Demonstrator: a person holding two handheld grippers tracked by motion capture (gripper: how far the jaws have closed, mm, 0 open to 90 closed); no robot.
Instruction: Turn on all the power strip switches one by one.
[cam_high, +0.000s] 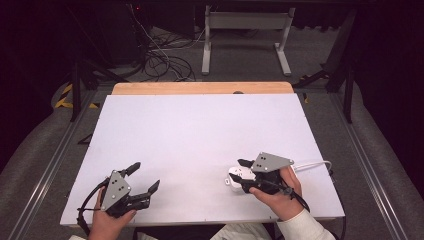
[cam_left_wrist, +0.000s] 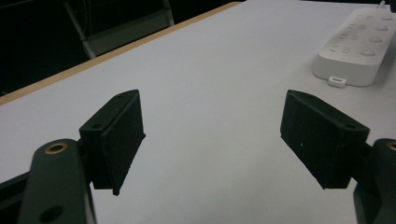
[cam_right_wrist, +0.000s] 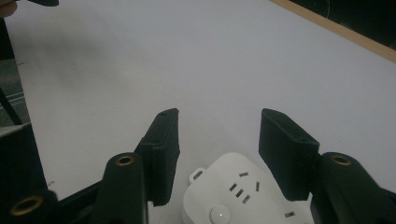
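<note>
Claws spread, power strip between the right pair

Right claw (cam_high: 241, 173) sits at the near right of the counter (cam_high: 200, 140), held from below by the person's right hand (cam_high: 280, 192), with its grey three-cornered plate on top. Its jaws stand released, apart on either side of the end of the white power strip (cam_high: 239, 175). In the right gripper view the strip (cam_right_wrist: 243, 196) lies low between the two black jaws, its rounded end, a few socket slots and a round button showing; a gap of white counter is visible between each pad and the strip's sides, so the pads do not press on it. A small white tab juts from the strip's end on the left in that view.

Left claw (cam_high: 145, 176) rests at the near left of the counter, gripped by the left hand (cam_high: 107, 220), well apart from the right one. Its jaws are spread wide with nothing between them but bare counter (cam_left_wrist: 210, 116). From the left gripper view the power strip (cam_left_wrist: 355, 49) lies far off at the upper right, flat on the counter, its row of round buttons facing up.

A white cable (cam_high: 312, 164) leads from the strip toward the right edge of the counter. Beyond the far edge, a strip of wood (cam_high: 200, 88) borders the white surface
</note>
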